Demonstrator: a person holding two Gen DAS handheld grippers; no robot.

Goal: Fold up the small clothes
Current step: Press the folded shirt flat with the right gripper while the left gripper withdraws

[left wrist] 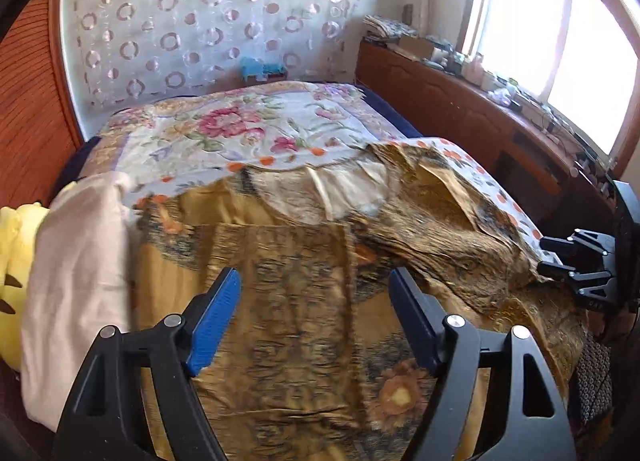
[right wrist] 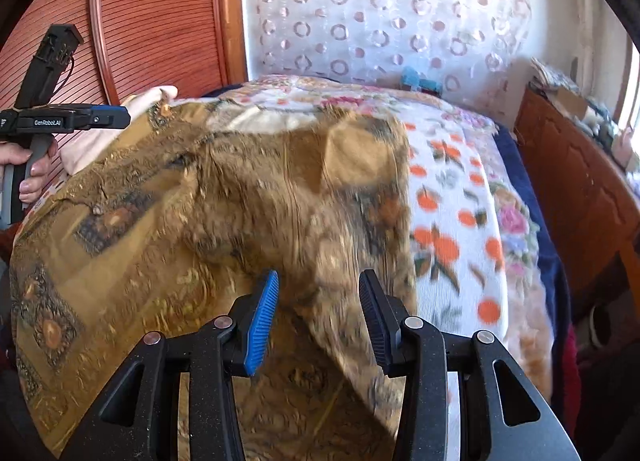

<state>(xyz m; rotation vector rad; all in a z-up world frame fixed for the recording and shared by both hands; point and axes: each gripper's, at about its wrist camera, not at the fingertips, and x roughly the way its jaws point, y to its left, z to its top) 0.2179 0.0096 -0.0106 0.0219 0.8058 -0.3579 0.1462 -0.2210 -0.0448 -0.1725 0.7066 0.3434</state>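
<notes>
A golden-brown patterned garment (left wrist: 288, 301) is spread over the floral bedspread (left wrist: 224, 129) of a bed, with its pale neckline lining turned towards the far side and a pale pink cloth (left wrist: 76, 261) lying just beside it on the left. The left gripper (left wrist: 316, 321) is held above the near part of the garment with its jaws wide apart and nothing between the pads, so that side appears to have been let go. The right gripper (right wrist: 318, 321) is set at the garment's right-hand portion, where a raised ridge of fabric runs between its jaws; the jaws are part-way closed, but motion blur prevents it being told whether the pads press on the cloth. The step in hand is judged to be a fold of one side or sleeve across the body. The next move seems to call for a fresh hold by the left gripper on an edge, while the right-hand fabric is carried over and laid flat without dragging the layer beneath. In the left wrist view a yellow plush toy (left wrist: 12, 261), the window (left wrist: 560, 37) and a cluttered wooden ledge (left wrist: 460, 73) are shown; only in the right wrist view are the person's hand (right wrist: 28, 169) on the left gripper's handle and the orange-printed sheet (right wrist: 452, 221) beside the garment seen plainly.
</notes>
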